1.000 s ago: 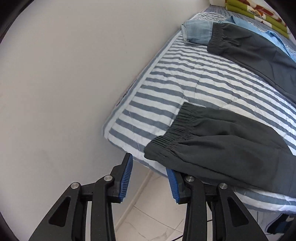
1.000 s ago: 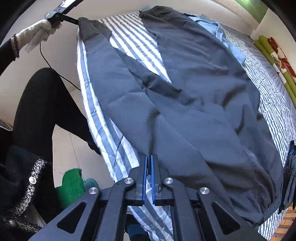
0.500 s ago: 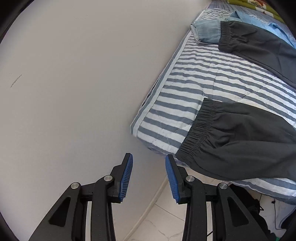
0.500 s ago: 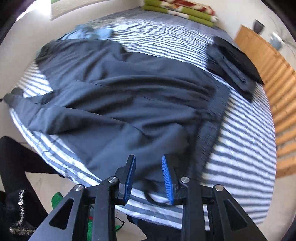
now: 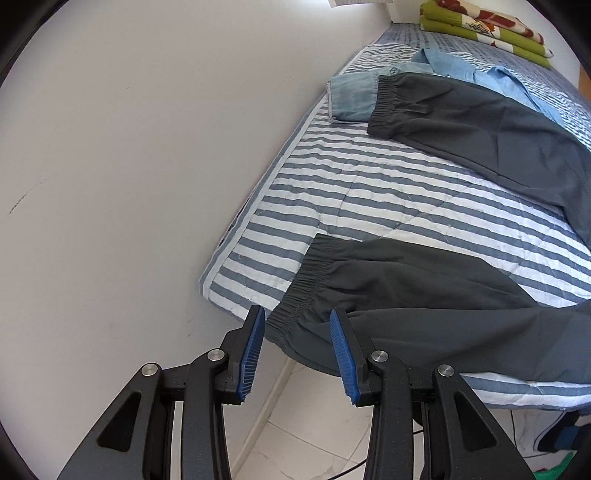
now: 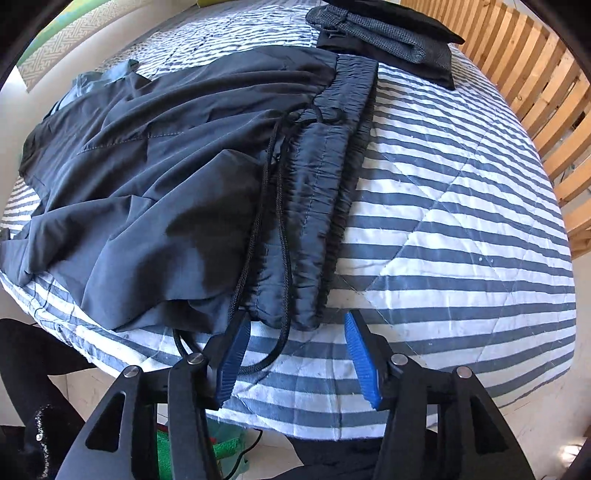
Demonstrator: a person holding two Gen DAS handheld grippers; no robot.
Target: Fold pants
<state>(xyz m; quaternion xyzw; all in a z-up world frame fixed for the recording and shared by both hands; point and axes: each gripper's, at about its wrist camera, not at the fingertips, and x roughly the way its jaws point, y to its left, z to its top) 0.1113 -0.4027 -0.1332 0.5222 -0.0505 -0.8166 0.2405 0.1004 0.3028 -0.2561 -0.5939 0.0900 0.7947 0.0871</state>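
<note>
Covering striped quilt (image 6: 461, 229): dark pants (image 6: 147, 177)

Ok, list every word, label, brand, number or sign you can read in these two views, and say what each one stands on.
None: no readable text in either view.
Dark pants: no label or brand shows; only the drawstring and waistband.
Folded green blanket: red and white pattern, no letters.
Paper at the top of the wall: cropped, nothing legible.
Striped quilt, blue shirt, folded dark clothes: no print.

left gripper (image 5: 297, 317): jaws apart, empty | right gripper (image 6: 295, 325): jaws wide apart, seemingly empty
</note>
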